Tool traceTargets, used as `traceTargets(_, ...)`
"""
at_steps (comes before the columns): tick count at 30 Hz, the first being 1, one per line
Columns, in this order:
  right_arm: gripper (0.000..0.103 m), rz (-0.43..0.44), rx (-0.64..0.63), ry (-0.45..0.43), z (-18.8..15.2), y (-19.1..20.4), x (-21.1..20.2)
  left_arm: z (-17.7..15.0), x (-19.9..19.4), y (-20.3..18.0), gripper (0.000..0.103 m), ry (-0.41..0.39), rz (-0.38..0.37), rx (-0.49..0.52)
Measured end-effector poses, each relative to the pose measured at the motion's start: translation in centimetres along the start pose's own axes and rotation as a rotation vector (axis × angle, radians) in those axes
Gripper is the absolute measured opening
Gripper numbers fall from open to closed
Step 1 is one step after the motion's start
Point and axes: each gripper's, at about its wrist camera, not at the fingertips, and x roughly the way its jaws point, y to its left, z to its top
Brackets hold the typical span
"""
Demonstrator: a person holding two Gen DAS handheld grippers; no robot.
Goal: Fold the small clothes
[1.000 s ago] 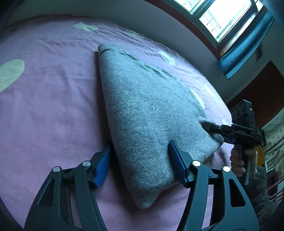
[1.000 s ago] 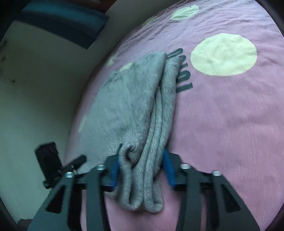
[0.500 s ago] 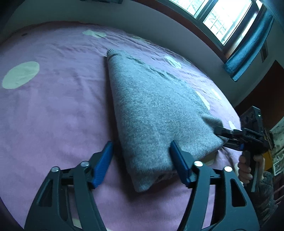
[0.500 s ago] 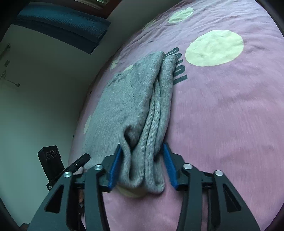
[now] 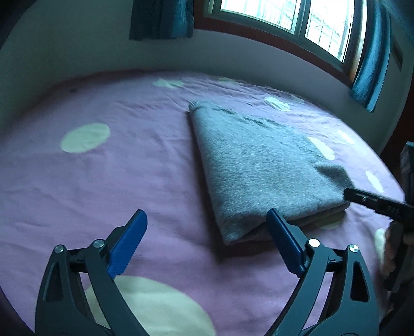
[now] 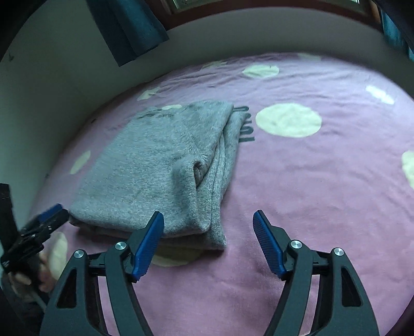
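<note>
A folded grey knit garment [image 5: 258, 165] lies flat on the purple bedspread [image 5: 103, 181]. My left gripper [image 5: 207, 222] hovers just short of the garment's near corner, its jaws still opening, with only bedspread between the blue pads. In the right wrist view the same garment [image 6: 155, 165] shows its stacked folded edges on the right side. My right gripper [image 6: 208, 222] hangs above the near right corner, jaws also opening, and the pads touch nothing. Each gripper appears at the edge of the other's view, the right gripper [image 5: 375, 203] and the left gripper [image 6: 44, 222].
The bedspread has pale round spots [image 6: 288, 120] and dark lettering [image 6: 245, 124] beside the garment. A white wall [image 6: 51, 90] borders the bed, with a window [image 5: 297, 18] and blue curtains [image 5: 372, 59] above. A hand [image 6: 28, 274] holds the other gripper's handle.
Both grippers let go of the garment's near corners, opened wider and drew back and up. The garment now lies flat and folded on the bed.
</note>
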Motion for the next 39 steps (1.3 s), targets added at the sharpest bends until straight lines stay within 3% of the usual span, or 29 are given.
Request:
traceTargets(5, 0.071, -0.031, -0.004, 0.001, 0.2, 0.4, 0.1, -0.2, -1.0, -0.3, 0.096, -0.034, 0.081, 0.037)
traceTargets(15, 0.076, -0.064, -0.016, -0.022, 0.2, 1.1, -0.2, -0.2, -1.7, -1.1, 0.100, -0.058, 0.154, 0.029)
traceTargets(39, 0.079, -0.085, -0.034, -0.015, -0.6, 2.3, 0.3, -0.2, -1.6, -1.3, 0.100, -0.050, 0.163, 0.016)
